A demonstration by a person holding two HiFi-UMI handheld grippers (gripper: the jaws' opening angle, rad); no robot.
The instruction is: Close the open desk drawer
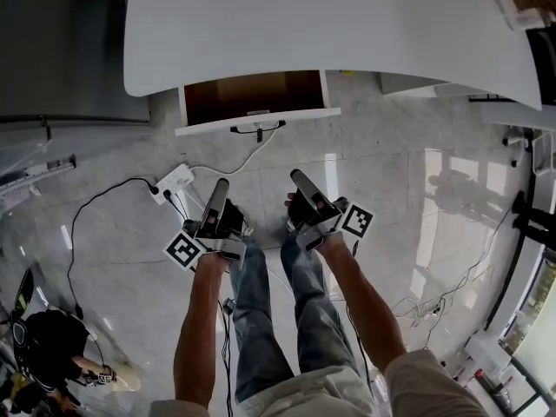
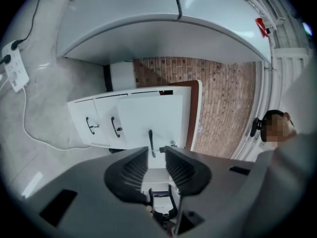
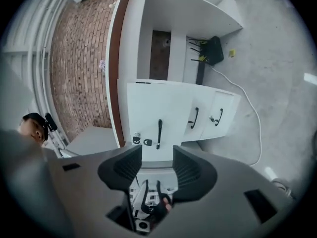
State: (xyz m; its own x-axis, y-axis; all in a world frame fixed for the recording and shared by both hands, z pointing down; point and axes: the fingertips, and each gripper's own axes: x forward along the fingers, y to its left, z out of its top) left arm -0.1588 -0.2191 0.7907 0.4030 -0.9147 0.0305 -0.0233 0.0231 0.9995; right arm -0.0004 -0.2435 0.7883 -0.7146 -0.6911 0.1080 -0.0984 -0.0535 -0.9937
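Observation:
Under the white desk top (image 1: 330, 33) the top drawer (image 1: 252, 98) stands pulled out, its brown inside showing behind a white front (image 1: 258, 121) with a black handle (image 1: 258, 129). Both gripper views are rolled sideways and face that drawer front (image 2: 153, 115) (image 3: 158, 105) and its handle (image 2: 150, 142) (image 3: 159, 132) from a distance. My left gripper (image 1: 221, 186) (image 2: 156, 150) is held low over the floor, jaws slightly apart, nothing between them. My right gripper (image 1: 299, 177) (image 3: 157, 148) is beside it, jaws wider apart and empty. Neither touches the drawer.
Two shut drawers with black handles (image 2: 115, 127) (image 3: 194, 118) sit below the open one. A power strip (image 1: 174, 179) and cables lie on the floor at left. A black router (image 3: 214, 48) stands under the desk. My jeans-clad legs (image 1: 261, 320) are below; another person (image 1: 52, 354) is at bottom left.

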